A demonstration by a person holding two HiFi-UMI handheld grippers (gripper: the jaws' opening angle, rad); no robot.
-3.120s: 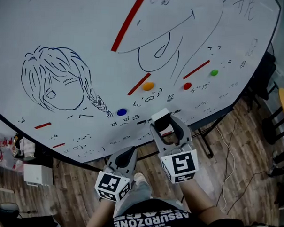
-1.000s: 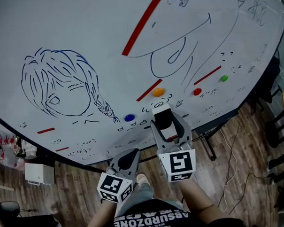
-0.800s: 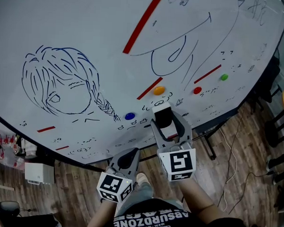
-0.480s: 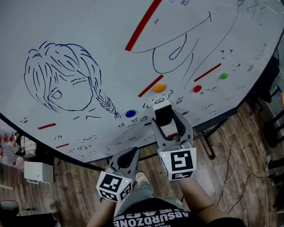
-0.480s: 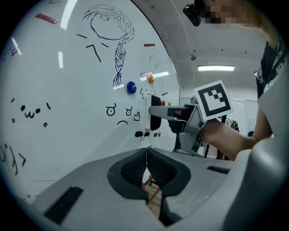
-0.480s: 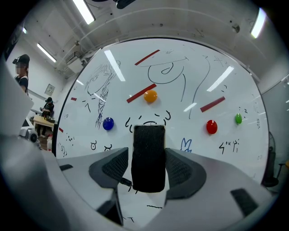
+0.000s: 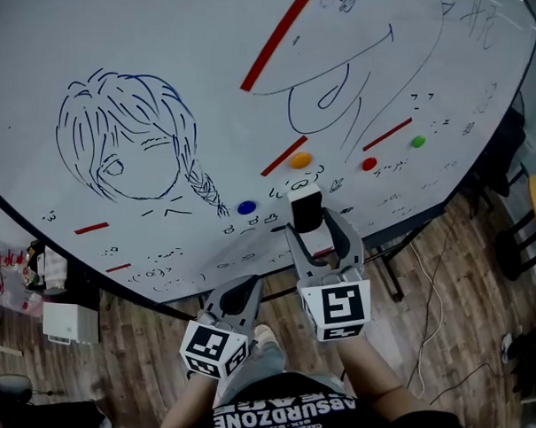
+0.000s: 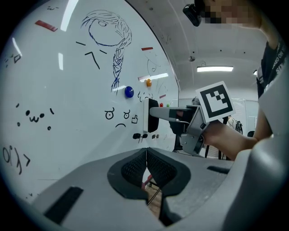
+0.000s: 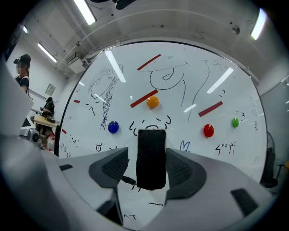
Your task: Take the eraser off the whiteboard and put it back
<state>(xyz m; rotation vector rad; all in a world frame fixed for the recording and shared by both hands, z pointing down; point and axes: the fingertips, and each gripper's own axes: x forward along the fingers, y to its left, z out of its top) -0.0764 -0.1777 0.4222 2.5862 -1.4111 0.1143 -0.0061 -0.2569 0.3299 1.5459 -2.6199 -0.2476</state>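
A scribbled whiteboard point(image 7: 169, 36) fills the view. The right gripper point(image 9: 147, 155) stands wide around the eraser point(image 7: 305, 209), with a gap beside one pad. The eraser sits flat on the board below the orange magnet point(image 7: 300, 159). The left gripper point(image 8: 146, 155) is closed and empty. The eraser looks put back, so the next move is to back straight off without nudging it. Three seconds ago it sat farther from the magnet.

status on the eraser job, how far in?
Done: the right gripper is at the whiteboard, jaws either side of the eraser below the orange magnet.
In hand: nothing gripped. The jaws are open, with a gap beside one, and the eraser sits on the board. The left gripper is shut and empty.
Left: can't tell if the lift-off already happened. If not, grip, pull off, put back; if so, withdraw.
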